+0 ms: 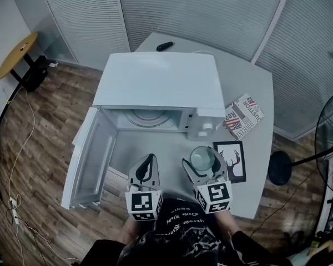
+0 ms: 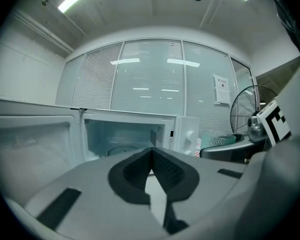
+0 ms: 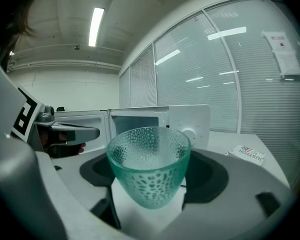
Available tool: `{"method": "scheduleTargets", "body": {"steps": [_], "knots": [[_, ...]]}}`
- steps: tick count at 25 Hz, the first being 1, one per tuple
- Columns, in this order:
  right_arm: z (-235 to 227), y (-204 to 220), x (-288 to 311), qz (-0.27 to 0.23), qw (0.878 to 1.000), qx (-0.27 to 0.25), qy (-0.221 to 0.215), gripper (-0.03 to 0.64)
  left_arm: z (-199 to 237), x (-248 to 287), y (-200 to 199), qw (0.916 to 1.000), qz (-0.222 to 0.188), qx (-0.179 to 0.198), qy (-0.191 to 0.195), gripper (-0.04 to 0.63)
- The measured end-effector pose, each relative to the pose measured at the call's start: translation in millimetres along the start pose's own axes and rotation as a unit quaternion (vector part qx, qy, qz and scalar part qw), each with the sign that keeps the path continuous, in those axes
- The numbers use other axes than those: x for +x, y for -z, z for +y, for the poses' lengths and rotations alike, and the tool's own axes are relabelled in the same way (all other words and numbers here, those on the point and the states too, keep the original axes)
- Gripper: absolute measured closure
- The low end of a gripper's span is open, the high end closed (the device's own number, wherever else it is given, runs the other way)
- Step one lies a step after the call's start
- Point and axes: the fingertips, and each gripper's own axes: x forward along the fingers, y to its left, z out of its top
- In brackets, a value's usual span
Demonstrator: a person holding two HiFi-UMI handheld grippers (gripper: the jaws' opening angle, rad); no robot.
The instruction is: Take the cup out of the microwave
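Clamps the cup (image 3: 149,166) upright between the right gripper (image 1: 202,160) jaws, already outside the open, emptied microwave (image 1: 155,82) just ahead, holds the left gripper (image 1: 148,160) alongside with jaws together on nothing, and leaves, by judgement, only setting the cup down.

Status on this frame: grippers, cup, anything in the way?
Left gripper shut, empty. Right gripper shut on cup. Cup upright, outside the microwave, in front of it. Door open wide; nothing in the way.
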Motion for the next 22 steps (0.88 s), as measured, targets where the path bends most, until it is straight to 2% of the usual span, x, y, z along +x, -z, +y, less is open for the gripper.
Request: {"method": "scheduleTargets", "body": {"steps": [6,22], "knots": [[2.6,1.3,1.6,0.004,1.0,-0.017,-0.007,0.227,3.5,-1.2,1.6,0.9999,-0.001,0.003,-0.01,0.588],[5.7,6.2,-3.6,0.007,1.0,-0.01,-0.01,0.227,-7.7,-5.8,0.0,1.0,0.0,0.002,-0.002,0.588]]}}
